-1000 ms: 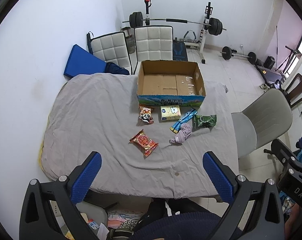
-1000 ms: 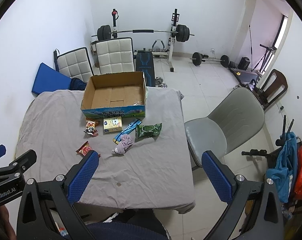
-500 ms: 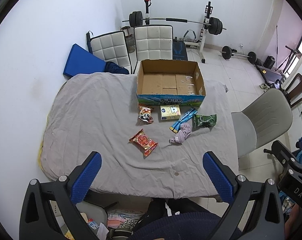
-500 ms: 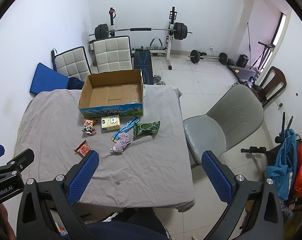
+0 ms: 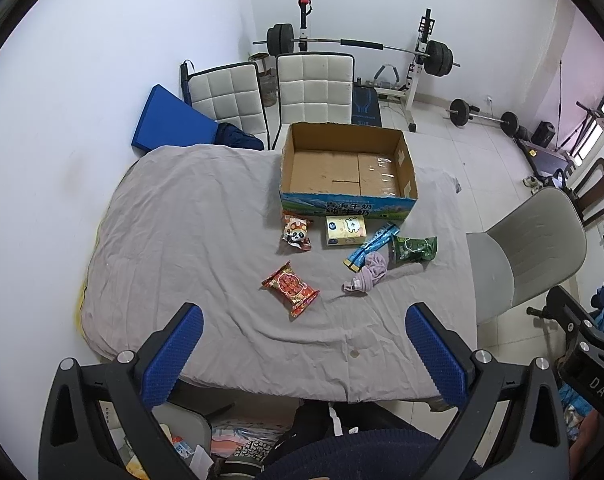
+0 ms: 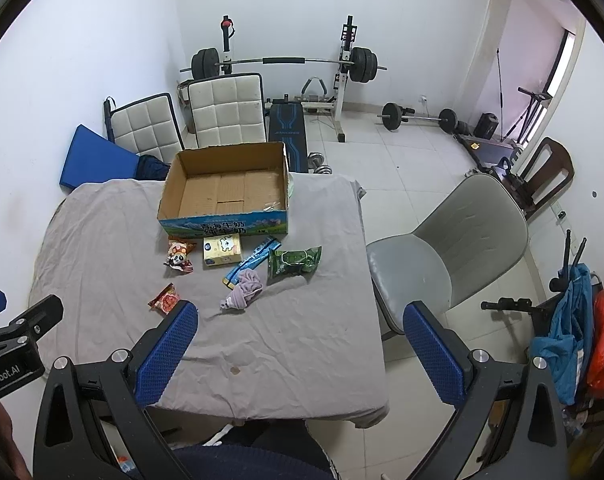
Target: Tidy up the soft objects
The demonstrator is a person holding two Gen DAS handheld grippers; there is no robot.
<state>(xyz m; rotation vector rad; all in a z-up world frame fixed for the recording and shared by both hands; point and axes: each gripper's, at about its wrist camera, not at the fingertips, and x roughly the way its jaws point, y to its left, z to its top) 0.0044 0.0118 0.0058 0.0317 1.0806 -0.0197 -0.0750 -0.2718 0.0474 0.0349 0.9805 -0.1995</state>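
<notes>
An open, empty cardboard box stands at the far side of a table covered by a grey cloth. In front of it lie a panda snack bag, a yellow tissue pack, a blue stick pack, a green wipes pack, a crumpled lilac cloth and a red snack bag. My left gripper and right gripper are both open and empty, held high over the table's near edge.
A grey chair stands right of the table. Two white padded chairs and a blue mat are behind it. A barbell rack and weights stand by the far wall.
Both views have shifted slightly; the right gripper has drifted a little so the table sits lower and further left in its view. Nothing on the table has moved.
</notes>
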